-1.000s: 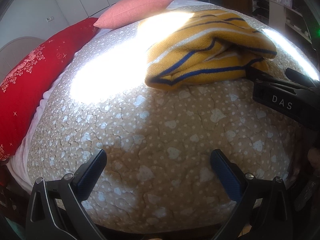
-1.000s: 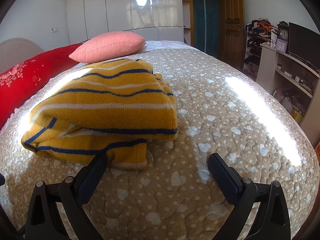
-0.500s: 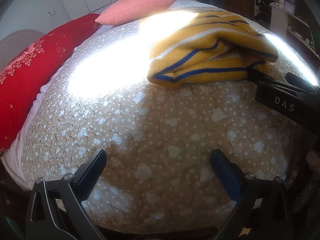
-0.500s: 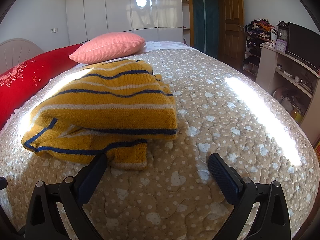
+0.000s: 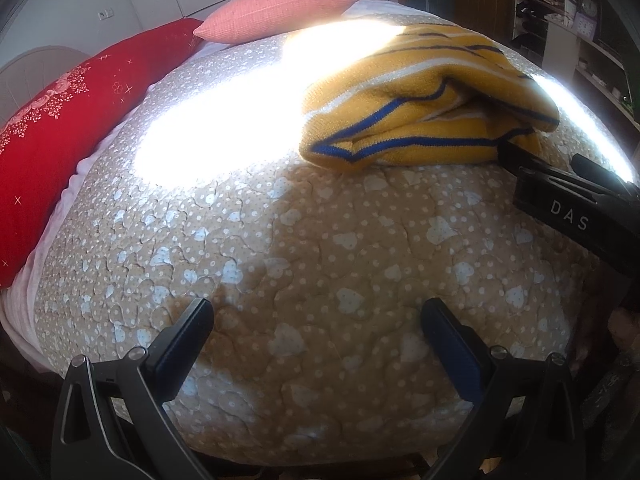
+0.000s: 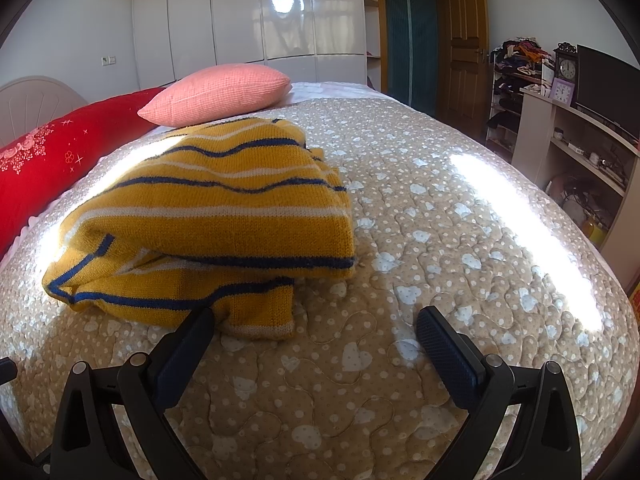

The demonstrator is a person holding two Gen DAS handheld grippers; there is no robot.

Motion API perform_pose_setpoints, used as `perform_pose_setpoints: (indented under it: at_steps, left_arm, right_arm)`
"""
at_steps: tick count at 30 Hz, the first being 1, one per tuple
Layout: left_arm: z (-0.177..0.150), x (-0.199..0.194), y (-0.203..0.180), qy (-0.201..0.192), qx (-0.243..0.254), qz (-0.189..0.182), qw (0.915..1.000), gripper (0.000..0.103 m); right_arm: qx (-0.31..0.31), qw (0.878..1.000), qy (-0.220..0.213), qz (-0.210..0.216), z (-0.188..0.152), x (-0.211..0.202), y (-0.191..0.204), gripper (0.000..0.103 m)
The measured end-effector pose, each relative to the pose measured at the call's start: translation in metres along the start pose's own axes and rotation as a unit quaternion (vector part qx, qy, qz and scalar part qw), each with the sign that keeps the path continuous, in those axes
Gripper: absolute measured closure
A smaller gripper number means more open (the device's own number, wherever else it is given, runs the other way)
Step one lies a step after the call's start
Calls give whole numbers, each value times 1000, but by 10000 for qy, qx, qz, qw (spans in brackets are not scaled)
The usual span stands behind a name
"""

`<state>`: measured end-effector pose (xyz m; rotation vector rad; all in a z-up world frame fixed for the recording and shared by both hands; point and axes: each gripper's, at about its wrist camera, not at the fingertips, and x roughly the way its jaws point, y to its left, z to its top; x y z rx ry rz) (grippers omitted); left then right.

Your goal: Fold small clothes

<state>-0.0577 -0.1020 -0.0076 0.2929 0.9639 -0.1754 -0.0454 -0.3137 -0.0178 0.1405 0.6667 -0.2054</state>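
A yellow knitted sweater [image 6: 208, 224] with blue and white stripes lies folded in a thick bundle on the quilted beige bedspread [image 6: 420, 240]. It also shows in the left wrist view [image 5: 424, 120], far right. My right gripper [image 6: 316, 340] is open and empty, just in front of the sweater's near cuff edge. My left gripper [image 5: 318, 332] is open and empty over bare bedspread [image 5: 280, 240], well short of the sweater. The right gripper's black body, marked DAS [image 5: 568, 216], enters the left wrist view from the right, beside the sweater.
A pink pillow [image 6: 218, 94] and a long red cushion [image 6: 48, 160] lie along the bed's far left side. A desk with a monitor, clocks and shelves [image 6: 580, 128] stands to the right. White wardrobes and a wooden door are behind.
My left gripper has drawn back and turned slightly, so the sweater sits further away and to the right in its view. The right gripper and sweater have barely moved.
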Motion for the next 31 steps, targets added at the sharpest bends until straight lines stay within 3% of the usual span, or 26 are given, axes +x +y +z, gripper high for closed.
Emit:
perform_pose_setpoints:
  at_steps: [19,31]
  left_arm:
    - [4,1,8,61,-99,-116,9999,0]
    - [10,1,28,28,-303,60,9995,0]
  right_arm:
    - [-1,10000,-2,4,1,0,0,0]
    - [8,10000,-26,8,0,-1,-1,0]
